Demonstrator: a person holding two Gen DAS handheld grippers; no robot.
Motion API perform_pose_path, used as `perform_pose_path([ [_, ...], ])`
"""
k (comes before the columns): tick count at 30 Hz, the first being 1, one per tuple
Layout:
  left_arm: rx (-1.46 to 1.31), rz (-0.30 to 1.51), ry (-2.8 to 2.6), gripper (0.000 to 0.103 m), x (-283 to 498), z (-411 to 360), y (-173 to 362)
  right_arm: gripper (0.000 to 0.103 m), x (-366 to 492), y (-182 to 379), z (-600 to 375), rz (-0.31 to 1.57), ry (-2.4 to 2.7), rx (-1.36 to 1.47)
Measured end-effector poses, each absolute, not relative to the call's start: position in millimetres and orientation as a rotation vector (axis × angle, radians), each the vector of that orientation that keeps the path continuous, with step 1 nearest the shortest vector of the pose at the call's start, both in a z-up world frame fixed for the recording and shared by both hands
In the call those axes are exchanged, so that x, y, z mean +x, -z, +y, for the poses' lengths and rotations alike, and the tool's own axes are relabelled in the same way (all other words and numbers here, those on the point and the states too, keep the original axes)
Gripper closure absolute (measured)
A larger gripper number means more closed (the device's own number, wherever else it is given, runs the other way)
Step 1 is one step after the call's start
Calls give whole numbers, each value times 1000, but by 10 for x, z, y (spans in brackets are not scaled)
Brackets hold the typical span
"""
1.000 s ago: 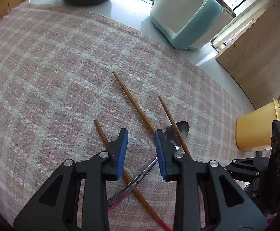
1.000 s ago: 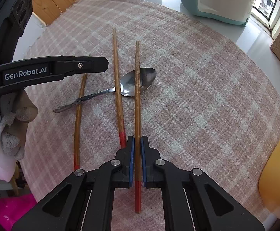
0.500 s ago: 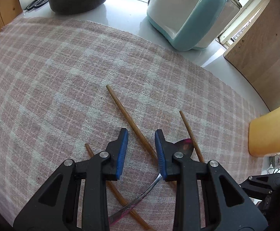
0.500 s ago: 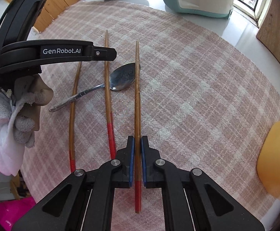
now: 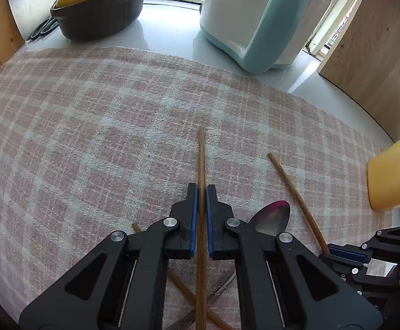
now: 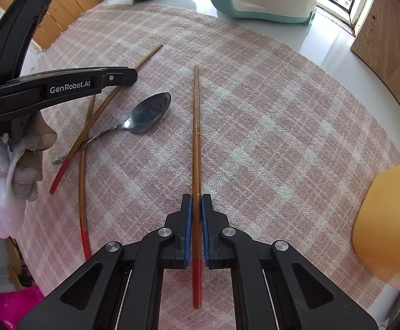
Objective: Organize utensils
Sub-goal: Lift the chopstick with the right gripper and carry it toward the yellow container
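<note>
On the pink checked cloth (image 5: pixel 89 123) my left gripper (image 5: pixel 201 189) has its jaws closing, and the pads press on a red-tipped wooden chopstick (image 5: pixel 200 154) that runs straight ahead. In the right wrist view this chopstick (image 6: pixel 103 107) slants under the left gripper (image 6: pixel 122 75). My right gripper (image 6: pixel 196 200) is shut on a second chopstick (image 6: pixel 196 126), gripped just ahead of its red end. A metal spoon (image 6: pixel 150 111) lies between the two, its handle under the left chopstick. A third, bent chopstick (image 6: pixel 82 181) rests on the cloth at the left.
A yellow cup (image 6: pixel 389 220) stands at the right edge of the cloth. Behind the cloth are a dark pot with a yellow lid (image 5: pixel 98 8), scissors (image 5: pixel 41 29) and a teal and white appliance (image 5: pixel 252 22). A wooden panel (image 5: pixel 378 55) rises at the right. A gloved hand (image 6: pixel 15 165) holds the left gripper.
The left gripper went from open to shut on the middle chopstick, which swung to a slant. The right gripper carried its chopstick rightwards, off the spoon's bowl.
</note>
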State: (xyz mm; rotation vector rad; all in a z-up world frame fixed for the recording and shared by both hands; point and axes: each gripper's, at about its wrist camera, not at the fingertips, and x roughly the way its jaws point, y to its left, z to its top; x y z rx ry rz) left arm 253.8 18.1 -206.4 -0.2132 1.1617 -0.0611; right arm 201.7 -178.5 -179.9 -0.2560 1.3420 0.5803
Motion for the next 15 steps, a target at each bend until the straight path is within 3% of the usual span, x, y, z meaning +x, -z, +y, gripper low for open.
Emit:
perform_pose_path([
  [15,-348,1067,119,100,2064,453,1625,98,1977,1615,-1803,1267,-534,-148],
])
